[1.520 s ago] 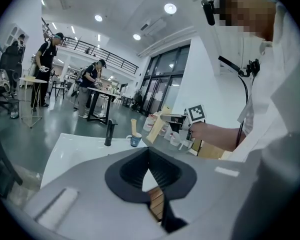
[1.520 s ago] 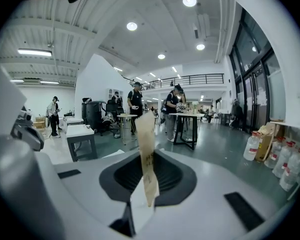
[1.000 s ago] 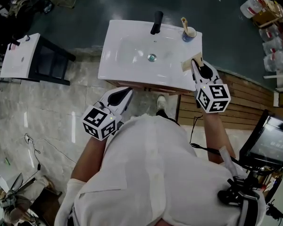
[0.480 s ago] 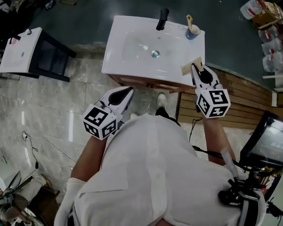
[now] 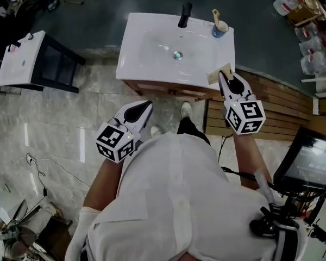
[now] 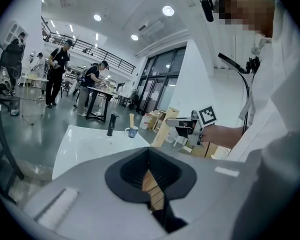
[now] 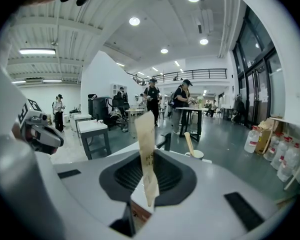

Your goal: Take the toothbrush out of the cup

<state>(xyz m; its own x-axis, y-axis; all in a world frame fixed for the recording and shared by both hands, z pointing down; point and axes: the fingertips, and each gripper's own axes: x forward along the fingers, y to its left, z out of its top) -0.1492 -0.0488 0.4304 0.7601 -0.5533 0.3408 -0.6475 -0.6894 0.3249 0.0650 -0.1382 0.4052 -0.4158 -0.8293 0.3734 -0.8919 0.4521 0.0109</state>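
A blue-and-white cup [image 5: 219,30] stands at the sink's back right corner beside the black faucet [image 5: 184,14]. A pale toothbrush [image 5: 214,18] stands upright in it. The same cup [image 7: 194,155] and toothbrush [image 7: 188,143] show beyond the right jaws, and the cup [image 6: 133,132] is also small in the left gripper view. My right gripper [image 5: 224,76] hovers over the sink's front right corner, shut on a small beige carton [image 5: 217,74], which sticks up between the jaws [image 7: 146,154]. My left gripper [image 5: 146,106] is shut and empty, held in front of the sink over the floor.
The white sink [image 5: 146,53] sits on a wooden cabinet. At the left is a small white table [image 5: 19,64] on a black frame. A wooden plank platform [image 5: 277,110], water bottles [image 5: 312,58] and a monitor [image 5: 309,165] lie to the right. People stand far behind.
The sink sits slightly higher in the head view than a second ago. Both grippers keep their places, and the right still holds the carton.
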